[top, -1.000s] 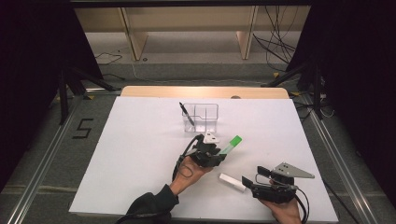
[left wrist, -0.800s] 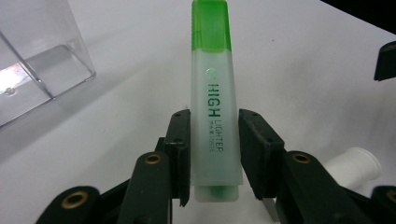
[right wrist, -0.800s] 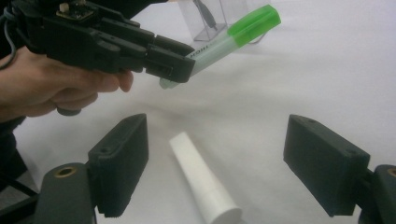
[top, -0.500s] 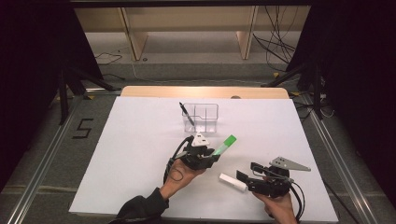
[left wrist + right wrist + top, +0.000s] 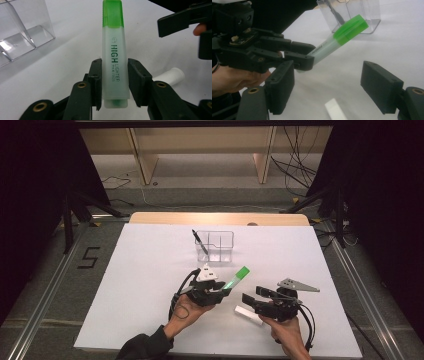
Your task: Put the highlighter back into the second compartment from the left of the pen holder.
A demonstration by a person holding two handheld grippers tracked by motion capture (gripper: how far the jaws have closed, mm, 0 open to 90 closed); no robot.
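My left gripper (image 5: 224, 289) is shut on a green-capped highlighter (image 5: 236, 278), gripping its pale barrel (image 5: 113, 50) near the tail. The cap points up and to the right, lifted off the table. To its right, my right gripper (image 5: 248, 300) is open with its jaws aimed left at the highlighter (image 5: 337, 40). Those jaws have just been closing and hold nothing; they stay wide apart (image 5: 328, 77). A white cylindrical piece (image 5: 248, 314) lies on the white table between and below the two grippers.
A clear compartment organiser (image 5: 227, 251) stands at the middle back of the white table top (image 5: 145, 270), with a black pen (image 5: 199, 241) leaning in its left cell. Dark curtains flank the table, and floor cables lie beyond it.
Both hands have drifted left across the table. The left one carried the highlighter with it, and the right gripper followed toward it.
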